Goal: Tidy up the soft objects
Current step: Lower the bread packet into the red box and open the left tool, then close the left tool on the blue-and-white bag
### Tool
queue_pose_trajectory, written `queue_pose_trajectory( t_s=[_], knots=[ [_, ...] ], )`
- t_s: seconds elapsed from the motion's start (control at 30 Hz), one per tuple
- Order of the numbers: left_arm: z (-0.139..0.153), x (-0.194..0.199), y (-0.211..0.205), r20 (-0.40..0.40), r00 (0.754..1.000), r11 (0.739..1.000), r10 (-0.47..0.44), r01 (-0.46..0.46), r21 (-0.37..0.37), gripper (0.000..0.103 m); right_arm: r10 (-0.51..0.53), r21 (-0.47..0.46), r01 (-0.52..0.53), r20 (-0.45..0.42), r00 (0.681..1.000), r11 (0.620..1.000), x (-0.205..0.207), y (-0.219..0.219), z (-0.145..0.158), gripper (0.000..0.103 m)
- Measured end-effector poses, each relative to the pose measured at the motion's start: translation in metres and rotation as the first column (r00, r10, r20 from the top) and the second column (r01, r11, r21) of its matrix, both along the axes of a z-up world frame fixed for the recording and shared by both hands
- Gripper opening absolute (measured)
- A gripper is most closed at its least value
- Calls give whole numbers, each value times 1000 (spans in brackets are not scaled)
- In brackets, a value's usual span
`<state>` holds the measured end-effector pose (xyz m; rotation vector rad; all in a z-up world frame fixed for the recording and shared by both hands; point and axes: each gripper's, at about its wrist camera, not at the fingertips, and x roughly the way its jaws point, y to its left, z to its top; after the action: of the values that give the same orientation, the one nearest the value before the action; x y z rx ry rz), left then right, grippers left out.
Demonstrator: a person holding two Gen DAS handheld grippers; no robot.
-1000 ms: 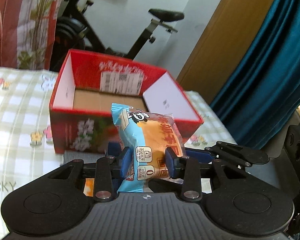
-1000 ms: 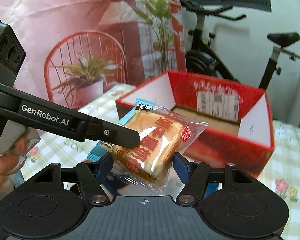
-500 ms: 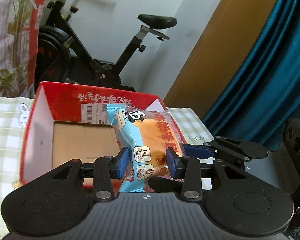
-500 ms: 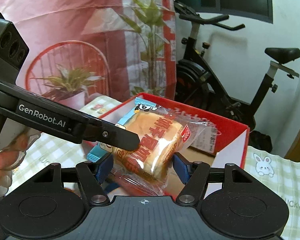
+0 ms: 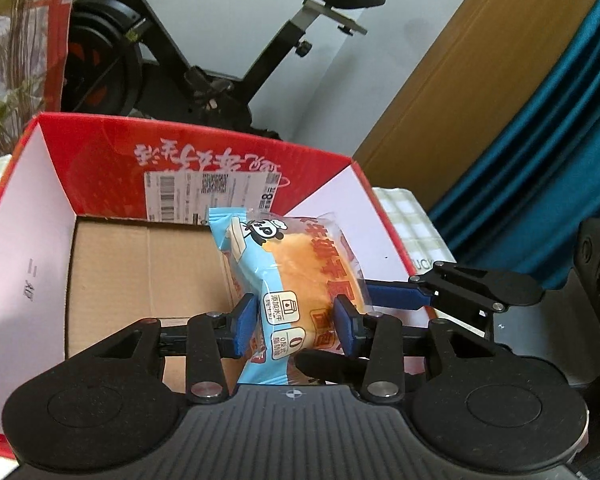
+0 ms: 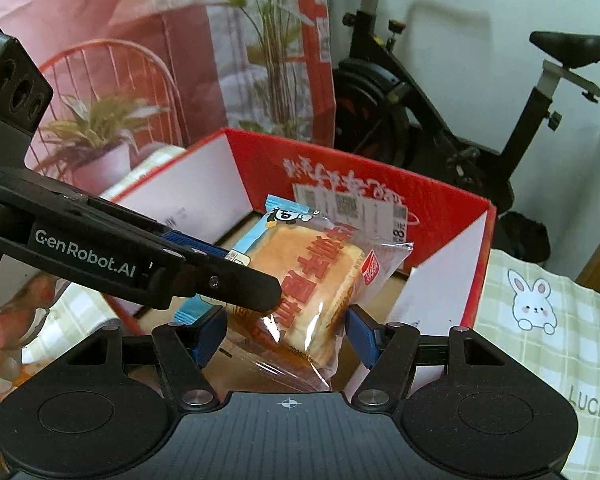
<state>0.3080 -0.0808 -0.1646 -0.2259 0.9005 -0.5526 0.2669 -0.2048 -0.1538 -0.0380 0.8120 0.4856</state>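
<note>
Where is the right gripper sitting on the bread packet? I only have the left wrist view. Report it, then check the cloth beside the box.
Observer: The right gripper has one blue pad on each side of the bread packet, low on it, over the open red box.
Operator: Now tell me what is on the cloth right of the box.
Observer: The checked cloth there carries a rabbit print above the word LUCKY.
Operator: Check below the left gripper's arm.
Observer: A hand shows at the picture's left edge, under the arm of the left gripper.
</note>
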Motion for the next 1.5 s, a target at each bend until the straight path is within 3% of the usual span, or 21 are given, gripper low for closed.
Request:
queue_pose_trajectory(
  t_s=[0.13,0.27,0.47,0.93,1.27,1.5],
  knots=[
    [-7,2,-6,-9,1000,1000,-8,8,21,43,-16,-30,16,-6,1000,999,2,1,-5,63],
    [-12,1,-9,-22,1000,999,2,-1,41,45,-49,-56,49,-2,999,997,1,3,-6,71],
    [3,-10,6,2,1000,997,30,-30,71,45,-51,-46,52,24,998,998,-12,7,4,71],
    [48,-93,61,130,988,984,88,-106,142,45,-46,7,46,101,994,999,-76,23,43,69],
    [36,-128,68,127,991,986,42,-61,153,45,-39,5,39,79,996,999,-113,29,38,69],
    [12,-135,67,92,996,978,18,-37,203,45,-49,-3,50,20,999,999,-127,25,14,69]
  ],
)
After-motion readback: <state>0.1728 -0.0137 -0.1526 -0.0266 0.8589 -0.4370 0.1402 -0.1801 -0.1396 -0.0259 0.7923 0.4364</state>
